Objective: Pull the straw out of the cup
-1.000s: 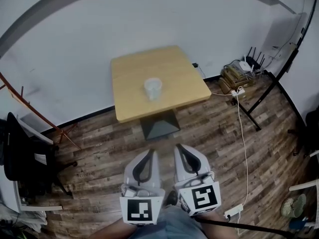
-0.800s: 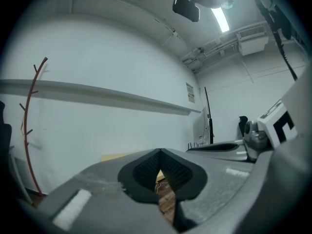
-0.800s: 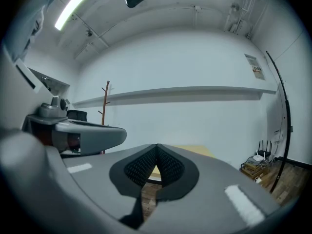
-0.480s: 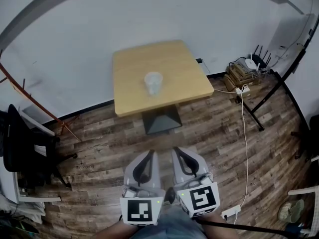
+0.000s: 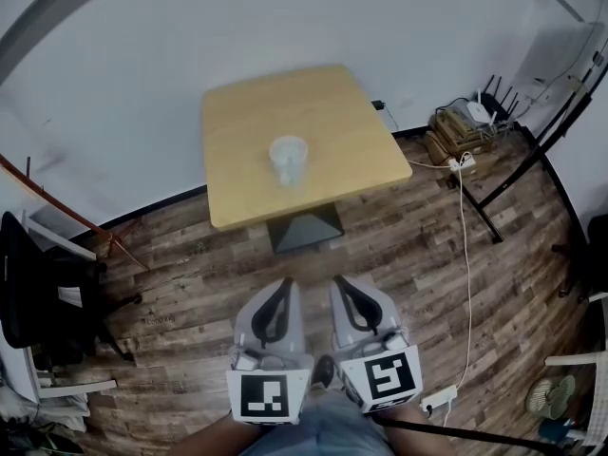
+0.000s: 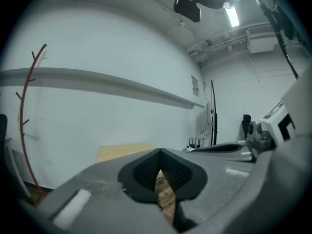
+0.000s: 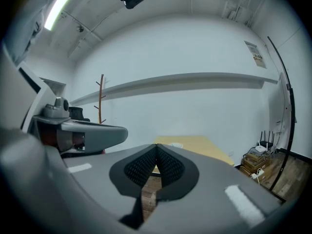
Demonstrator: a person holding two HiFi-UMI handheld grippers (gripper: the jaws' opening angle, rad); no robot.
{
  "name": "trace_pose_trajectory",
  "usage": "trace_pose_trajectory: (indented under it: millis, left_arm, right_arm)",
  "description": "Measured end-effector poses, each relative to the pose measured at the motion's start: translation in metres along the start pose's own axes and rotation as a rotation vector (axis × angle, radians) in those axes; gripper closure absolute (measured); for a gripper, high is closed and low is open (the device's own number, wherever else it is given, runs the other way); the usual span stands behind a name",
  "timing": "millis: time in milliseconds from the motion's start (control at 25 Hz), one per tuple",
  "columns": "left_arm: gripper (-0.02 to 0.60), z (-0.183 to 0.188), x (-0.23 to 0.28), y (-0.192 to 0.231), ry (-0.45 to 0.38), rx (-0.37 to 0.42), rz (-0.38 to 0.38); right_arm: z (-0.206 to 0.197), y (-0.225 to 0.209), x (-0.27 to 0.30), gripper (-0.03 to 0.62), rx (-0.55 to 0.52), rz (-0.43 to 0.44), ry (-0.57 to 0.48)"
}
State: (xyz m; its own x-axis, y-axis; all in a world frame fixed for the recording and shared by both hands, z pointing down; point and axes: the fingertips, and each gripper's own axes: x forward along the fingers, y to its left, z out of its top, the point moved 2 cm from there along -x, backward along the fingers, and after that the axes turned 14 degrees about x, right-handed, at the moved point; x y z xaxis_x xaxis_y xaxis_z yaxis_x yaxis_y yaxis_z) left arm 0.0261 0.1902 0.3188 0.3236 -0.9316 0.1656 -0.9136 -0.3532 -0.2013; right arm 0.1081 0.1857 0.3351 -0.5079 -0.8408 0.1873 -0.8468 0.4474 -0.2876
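Head view. Wood-plank floor [image 5: 190, 283] fills the lower frame and meets a white wall [image 5: 142, 55] at 12 o'clock. A square, light-wood worktop [image 5: 247, 122] on a dark pedestal base stands at 12 o'clock from the person, against that wall. A dark chair [image 5: 38, 302] sits at 9 o'clock, and a stack of boxes with a router [image 5: 456, 126] at 2 o'clock. From there a white cable [image 5: 465, 255] runs toward 5 o'clock.

The left hand-held gripper [image 5: 282, 288] and right hand-held gripper [image 5: 340, 285] lie side by side at 6 o'clock, well apart from the worktop and pointing toward it. Each has its ridged pads pressed together at the tips, with nothing between them.

The translucent cup [image 5: 288, 161] stands upright near the worktop's centre. The straw cannot be made out at this distance.
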Motion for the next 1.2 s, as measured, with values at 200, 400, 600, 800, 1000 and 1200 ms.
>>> trace_pose_trajectory:
  millis: [200,400,600,800,1000,1200]
  left_arm:
    - [0.561,-0.003,0.033,0.029,0.007,-0.016,-0.004]
    - [0.561,0.004,0.064,0.058,-0.021,-0.024,-0.010]
    - [0.561,0.014,0.088,0.088,-0.057,-0.029,-0.014]
    - [0.561,0.022,0.109,0.119,-0.096,-0.026,-0.025]
    - [0.561,0.022,0.125,0.142,-0.107,-0.015,-0.044]
    - [0.561,0.012,0.136,0.154,-0.095,-0.021,-0.075]
  right_arm:
    - [0.005,-0.003,0.042,0.586,0.003,-0.005,0.016]
    - [0.019,-0.003,0.083,0.586,-0.018,-0.013,0.014]
    - [0.040,-0.004,0.115,0.586,-0.041,-0.026,-0.013]
    - [0.054,-0.003,0.147,0.586,-0.047,-0.051,-0.040]
    - [0.064,0.003,0.173,0.586,-0.046,-0.074,-0.054]
    - [0.062,0.000,0.187,0.586,-0.044,-0.111,-0.069]
